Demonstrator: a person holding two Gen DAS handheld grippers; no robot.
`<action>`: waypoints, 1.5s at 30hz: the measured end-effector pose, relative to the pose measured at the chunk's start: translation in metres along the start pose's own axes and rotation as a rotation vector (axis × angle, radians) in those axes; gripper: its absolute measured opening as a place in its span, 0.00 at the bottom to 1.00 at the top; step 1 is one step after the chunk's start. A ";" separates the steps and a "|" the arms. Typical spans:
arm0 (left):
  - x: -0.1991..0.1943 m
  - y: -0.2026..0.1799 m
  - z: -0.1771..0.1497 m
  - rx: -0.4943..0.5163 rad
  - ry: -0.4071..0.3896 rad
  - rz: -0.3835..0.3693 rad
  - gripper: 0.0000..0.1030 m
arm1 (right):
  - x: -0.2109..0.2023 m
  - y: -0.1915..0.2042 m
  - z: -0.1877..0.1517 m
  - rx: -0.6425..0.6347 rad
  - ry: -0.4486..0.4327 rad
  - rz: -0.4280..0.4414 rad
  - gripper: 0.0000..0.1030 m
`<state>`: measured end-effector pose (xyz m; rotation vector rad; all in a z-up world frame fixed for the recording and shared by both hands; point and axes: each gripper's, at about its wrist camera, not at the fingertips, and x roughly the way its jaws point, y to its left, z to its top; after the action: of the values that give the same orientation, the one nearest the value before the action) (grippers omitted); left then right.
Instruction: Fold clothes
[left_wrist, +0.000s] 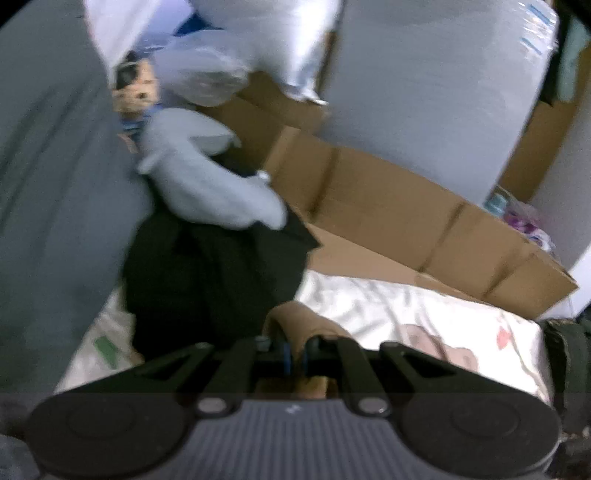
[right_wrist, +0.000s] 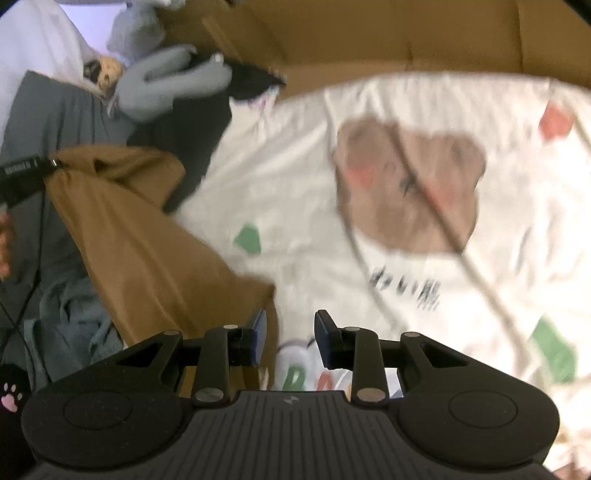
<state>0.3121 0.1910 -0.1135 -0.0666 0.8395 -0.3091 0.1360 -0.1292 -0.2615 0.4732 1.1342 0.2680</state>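
Your left gripper (left_wrist: 295, 350) pinches the brown garment (right_wrist: 140, 236) by its edge, stretching it over the bear-print bedsheet (right_wrist: 314, 177); your right gripper (right_wrist: 290, 339) hangs with fingers spread beside the garment's lower corner, apparently ready to take it

Each hand-held gripper, the left (left_wrist: 295, 354) and the right (right_wrist: 290, 338), is matte black plastic with a ribbed grey-black top plate bearing a small pale mark. Two round discs flank the plate. Angled black link arms with triangular cut-outs pivot on silver screws. The fingers (right_wrist: 258, 332) carry dark blue pads. A thin black cable (right_wrist: 33, 280) trails at the right view's left edge.
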 end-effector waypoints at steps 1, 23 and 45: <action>-0.001 0.008 0.002 -0.005 -0.003 0.016 0.06 | 0.008 0.001 -0.006 0.003 0.018 0.006 0.30; -0.009 0.103 0.003 -0.080 0.005 0.202 0.06 | 0.113 0.052 -0.088 -0.043 0.239 0.189 0.42; -0.013 0.125 -0.014 -0.113 0.049 0.247 0.06 | 0.126 0.074 -0.096 -0.076 0.202 0.265 0.05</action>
<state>0.3243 0.3149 -0.1357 -0.0597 0.9033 -0.0310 0.1018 0.0120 -0.3589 0.5375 1.2525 0.5983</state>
